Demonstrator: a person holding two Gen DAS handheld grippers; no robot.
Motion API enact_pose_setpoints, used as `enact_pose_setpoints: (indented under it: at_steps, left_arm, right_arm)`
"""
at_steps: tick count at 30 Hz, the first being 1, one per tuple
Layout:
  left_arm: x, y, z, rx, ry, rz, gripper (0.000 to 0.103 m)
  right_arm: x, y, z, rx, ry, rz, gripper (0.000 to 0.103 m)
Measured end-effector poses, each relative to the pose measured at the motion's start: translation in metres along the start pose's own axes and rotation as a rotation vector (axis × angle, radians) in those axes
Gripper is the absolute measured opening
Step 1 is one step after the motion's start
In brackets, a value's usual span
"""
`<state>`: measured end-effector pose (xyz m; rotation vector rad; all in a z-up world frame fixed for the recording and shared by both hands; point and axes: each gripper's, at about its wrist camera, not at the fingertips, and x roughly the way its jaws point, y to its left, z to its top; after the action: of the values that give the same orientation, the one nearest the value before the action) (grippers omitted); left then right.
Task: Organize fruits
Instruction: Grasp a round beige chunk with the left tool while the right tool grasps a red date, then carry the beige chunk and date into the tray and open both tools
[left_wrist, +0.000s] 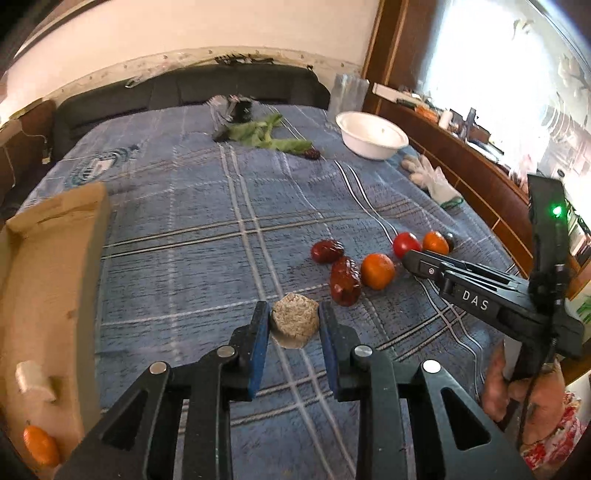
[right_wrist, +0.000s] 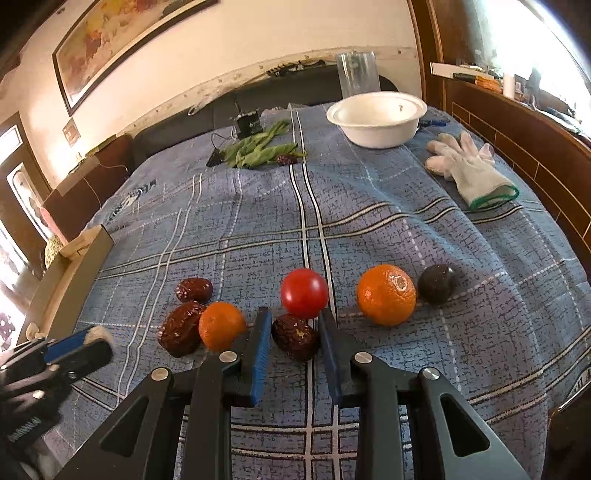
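Note:
My left gripper (left_wrist: 294, 317) holds a pale, rough round fruit (left_wrist: 294, 319) between its blue pads, just above the blue plaid cloth (left_wrist: 184, 229). My right gripper (right_wrist: 295, 325) is open around a dark red date (right_wrist: 295, 336), with a red tomato (right_wrist: 304, 293) just beyond it. Left of it lie a small orange (right_wrist: 221, 325) and two more dates (right_wrist: 181, 328) (right_wrist: 194, 290). To the right are a bigger orange (right_wrist: 386, 294) and a dark round fruit (right_wrist: 437, 283). A white bowl (right_wrist: 376, 118) stands at the far right.
A cardboard box (left_wrist: 48, 288) stands at the left edge with an orange fruit (left_wrist: 40, 445) inside. Green leaves (right_wrist: 258, 149) lie at the back, a white glove (right_wrist: 472, 171) at the right. A wooden headboard (right_wrist: 517, 147) runs along the right side.

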<state>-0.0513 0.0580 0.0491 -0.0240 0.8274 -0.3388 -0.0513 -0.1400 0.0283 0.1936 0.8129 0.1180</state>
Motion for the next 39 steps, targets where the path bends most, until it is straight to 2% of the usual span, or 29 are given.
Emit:
enact_pose_setpoints:
  at_steps: [3, 7, 13, 18, 22, 26, 31, 36, 39]
  left_arm:
    - [-0.023, 0.016, -0.001, -0.028, -0.034, 0.021, 0.026]
    - [-0.055, 0.053, -0.004, -0.107, -0.072, 0.061, 0.026]
    - [-0.092, 0.128, -0.009, -0.242, -0.111, 0.151, 0.026]
    - [-0.112, 0.187, -0.01, -0.323, -0.111, 0.224, 0.026]
    - [-0.111, 0.225, -0.011, -0.358, -0.075, 0.261, 0.026]
    - [-0.102, 0.251, -0.011, -0.383, -0.034, 0.273, 0.026]
    - [-0.081, 0.271, -0.008, -0.405, 0.029, 0.285, 0.026]
    - [-0.058, 0.274, -0.005, -0.416, 0.097, 0.288, 0.026]
    - [-0.055, 0.276, -0.006, -0.429, 0.1, 0.272, 0.026]
  right_arm:
    - [-0.01, 0.002, 0.001, 0.029, -0.015, 0.047, 0.028]
    - [-0.026, 0.018, 0.004, 0.068, -0.008, 0.157, 0.028]
    - [-0.037, 0.084, 0.019, 0.009, 0.034, 0.331, 0.028]
    - [-0.022, 0.151, 0.028, 0.017, 0.149, 0.574, 0.029]
    - [0.0, 0.197, 0.028, 0.039, 0.245, 0.705, 0.029]
    - [0.017, 0.254, 0.026, -0.061, 0.274, 0.673, 0.029]
    - [0.041, 0.314, 0.014, -0.243, 0.278, 0.553, 0.029]
    - [0.061, 0.341, -0.005, -0.378, 0.267, 0.459, 0.029]
    - [0.071, 0.347, -0.013, -0.416, 0.276, 0.433, 0.029]
